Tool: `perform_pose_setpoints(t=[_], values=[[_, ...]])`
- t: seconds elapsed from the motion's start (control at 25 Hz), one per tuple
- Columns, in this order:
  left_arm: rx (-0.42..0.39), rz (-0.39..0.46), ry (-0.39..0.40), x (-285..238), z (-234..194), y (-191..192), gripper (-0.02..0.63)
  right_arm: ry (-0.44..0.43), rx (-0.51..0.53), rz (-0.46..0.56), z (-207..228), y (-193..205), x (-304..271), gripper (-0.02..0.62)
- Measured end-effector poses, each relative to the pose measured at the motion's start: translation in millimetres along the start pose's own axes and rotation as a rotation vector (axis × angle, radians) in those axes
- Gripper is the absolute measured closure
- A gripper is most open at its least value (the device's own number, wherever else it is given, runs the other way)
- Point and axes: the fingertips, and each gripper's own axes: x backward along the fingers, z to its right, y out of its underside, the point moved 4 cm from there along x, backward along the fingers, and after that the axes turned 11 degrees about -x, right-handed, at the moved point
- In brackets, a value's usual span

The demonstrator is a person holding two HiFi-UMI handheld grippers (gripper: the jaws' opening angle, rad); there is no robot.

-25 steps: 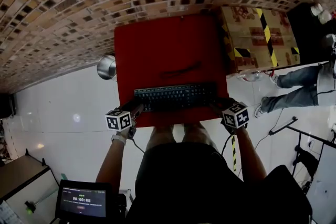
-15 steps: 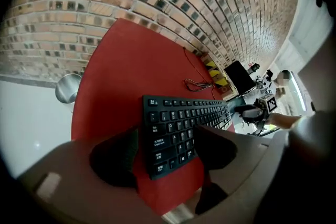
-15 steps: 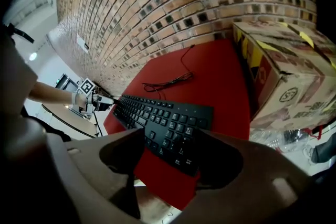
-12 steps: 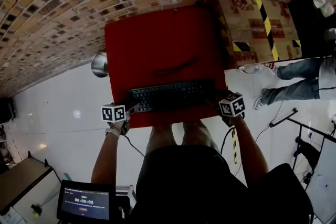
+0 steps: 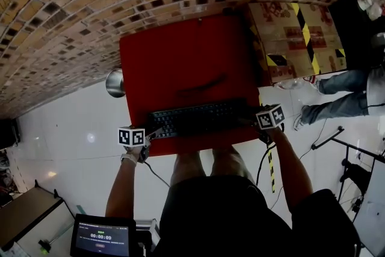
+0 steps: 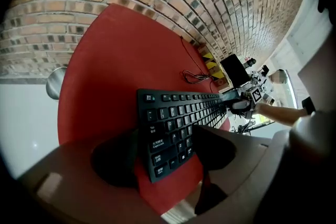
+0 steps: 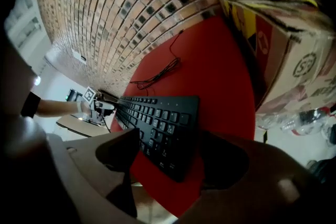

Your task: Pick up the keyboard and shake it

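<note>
A black keyboard [image 5: 201, 118] lies flat along the near edge of the red table [image 5: 180, 51]. My left gripper [image 5: 151, 130] is at its left end and my right gripper [image 5: 252, 120] at its right end. In the left gripper view the keyboard's [image 6: 173, 128] end sits between the spread jaws of the left gripper [image 6: 165, 153], with gaps on both sides. The right gripper view shows the same: the keyboard [image 7: 163, 123] lies between the wide jaws of the right gripper [image 7: 170, 157], untouched. Both pairs of jaws have just been opening.
A cardboard box [image 5: 295, 39] with yellow-black tape stands against the table's right side. A metal bowl [image 5: 115, 82] sits by the table's left edge. A thin black cable [image 5: 201, 86] lies on the table behind the keyboard. A person's legs [image 5: 337, 99] are at far right.
Both grippers came down with the keyboard toward the table's near edge. Their jaws have spread and no longer clamp its ends.
</note>
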Motion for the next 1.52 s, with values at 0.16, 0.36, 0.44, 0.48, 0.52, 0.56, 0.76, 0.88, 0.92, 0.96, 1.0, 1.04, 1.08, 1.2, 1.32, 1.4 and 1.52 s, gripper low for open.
perform_pose_setpoints(t=[0.16, 0.36, 0.44, 0.48, 0.52, 0.56, 0.76, 0.88, 0.92, 0.96, 1.0, 1.04, 1.08, 1.2, 1.32, 1.4, 1.52], values=[[-0.004, -0.015, 0.005, -0.9, 0.8, -0.1, 0.279, -0.141, -0.035, -0.063, -1.1, 1.6, -2.6, 0.255], [-0.007, -0.02, -0.01, -0.3, -0.1, 0.8, 0.282, -0.297, -0.067, -0.095, -0.4, -1.5, 1.2, 0.255], [-0.006, -0.026, -0.014, -0.5, -0.5, 0.3, 0.281, -0.347, -0.075, -0.11, 0.6, -2.3, 2.7, 0.255], [-0.004, -0.029, -0.015, -0.6, -0.6, 0.0, 0.281, -0.368, -0.08, -0.117, 1.1, -2.9, 3.4, 0.255], [-0.002, -0.032, -0.014, -0.6, -0.8, -0.4, 0.278, -0.39, -0.088, -0.124, 1.5, -3.8, 4.2, 0.255], [0.0, -0.033, -0.013, -0.5, -1.2, -0.8, 0.278, -0.414, -0.1, -0.127, 1.6, -5.3, 4.9, 0.255], [0.036, -0.018, -0.028, 1.6, -7.3, -0.3, 0.308, -0.524, -0.162, -0.105, -1.8, -14.4, 5.4, 0.259], [0.047, -0.018, -0.027, 2.0, -9.8, 0.0, 0.324, -0.55, -0.168, -0.135, -3.5, -12.0, 6.3, 0.282], [0.048, -0.018, -0.026, 2.5, -10.3, -0.2, 0.328, -0.55, -0.16, -0.162, -2.2, -9.3, 6.8, 0.306], [0.047, -0.017, -0.027, 3.1, -10.9, -0.6, 0.339, -0.539, -0.141, -0.194, -0.4, -5.9, 6.9, 0.341], [0.043, -0.018, -0.029, 3.5, -11.6, -0.9, 0.35, -0.518, -0.11, -0.228, 1.3, -2.4, 6.1, 0.368], [0.035, -0.022, -0.033, 3.8, -12.2, -0.9, 0.358, -0.481, -0.062, -0.257, 3.0, 1.0, 4.1, 0.393], [0.024, -0.029, -0.037, 3.7, -12.5, -0.8, 0.364, -0.427, 0.002, -0.277, 4.7, 3.7, 1.3, 0.405], [0.004, -0.041, -0.046, 2.3, -12.7, 0.3, 0.36, -0.288, 0.174, -0.253, 4.8, 6.2, -3.6, 0.403], [0.009, -0.035, -0.047, 2.7, -13.1, 1.4, 0.364, -0.319, 0.103, -0.173, 2.2, 7.3, -3.3, 0.362], [0.008, -0.034, -0.048, 2.8, -12.6, 1.2, 0.364, -0.417, -0.056, -0.115, 2.3, 5.6, -0.4, 0.363], [0.014, -0.031, -0.044, 3.0, -12.7, 0.1, 0.362, -0.533, -0.217, -0.045, 1.4, 0.4, 3.6, 0.365]])
